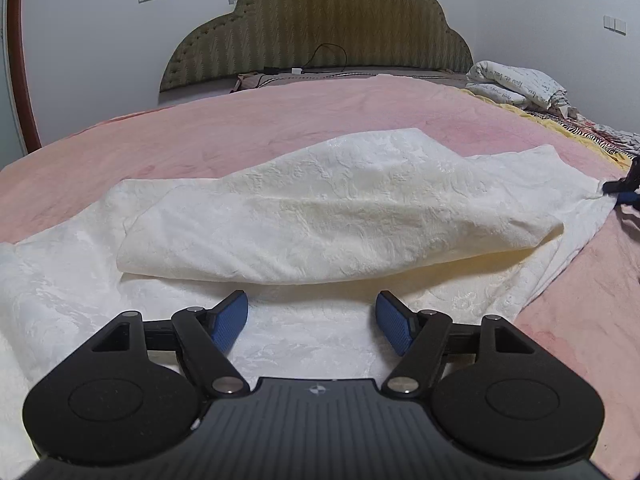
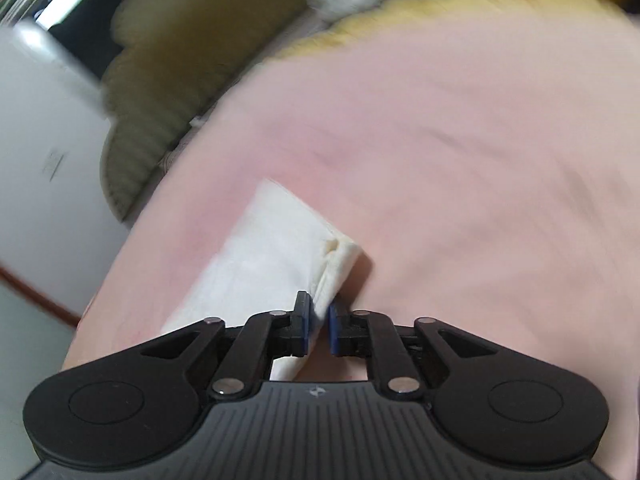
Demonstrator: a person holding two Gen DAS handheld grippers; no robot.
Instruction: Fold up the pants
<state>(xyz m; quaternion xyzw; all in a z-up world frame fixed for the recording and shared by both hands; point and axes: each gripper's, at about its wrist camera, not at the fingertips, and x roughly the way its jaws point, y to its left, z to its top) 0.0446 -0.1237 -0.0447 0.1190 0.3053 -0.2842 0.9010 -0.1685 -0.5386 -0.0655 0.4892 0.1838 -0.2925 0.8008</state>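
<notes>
My left tongs [image 1: 312, 322] hang apart, nothing btwn the blue pads, just above the near part of the cream pants [image 1: 320, 208]. Pants lie across the pink blanket [image 1: 280, 112] on the bed, one layer flopped over w/ a puffy roll in the middle. My right tongs [image 2: 319, 320] are pinched together on the hem edge of a pant leg [image 2: 276, 248] at the right end; view there is blurred. Green headboard [image 1: 320, 20] at far side.
</notes>
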